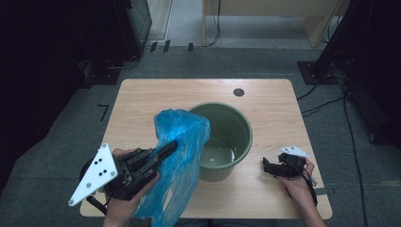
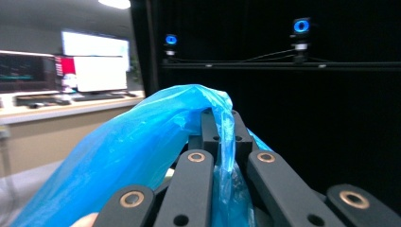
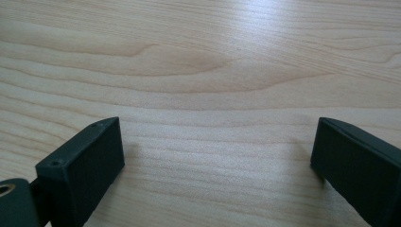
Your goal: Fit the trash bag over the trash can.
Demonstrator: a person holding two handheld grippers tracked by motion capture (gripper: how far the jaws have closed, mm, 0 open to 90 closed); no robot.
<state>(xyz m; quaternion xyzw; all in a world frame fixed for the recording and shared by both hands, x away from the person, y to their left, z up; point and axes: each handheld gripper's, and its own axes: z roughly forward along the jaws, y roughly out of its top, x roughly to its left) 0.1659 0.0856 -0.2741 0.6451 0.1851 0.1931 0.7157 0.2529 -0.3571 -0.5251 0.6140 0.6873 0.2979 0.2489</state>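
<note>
A crumpled blue plastic bag [image 1: 177, 161] hangs in the air over the near left part of the bench [image 1: 142, 99], its thin, glossy film bunched at the top and trailing down past the near edge. My left claw [image 1: 171, 146] is clamped on it near the upper end, jaws pointing up and to the right toward the bucket; in the left gripper view the bag [image 2: 118, 151] is pinched between the two jaws and drapes away to the left. My left hand [image 1: 130, 189] holds that claw raised and tilted, its white three-cornered plate [image 1: 94, 174] facing up. Just right of the bag stands a round green bucket [image 1: 239, 137], upright near the bench's middle. My right claw [image 1: 265, 165] lies low at the near right, held in my right hand [image 1: 298, 184]; in the right gripper view its jaws stand wide apart over bare wood [image 3: 203, 71], holding nothing.
</note>
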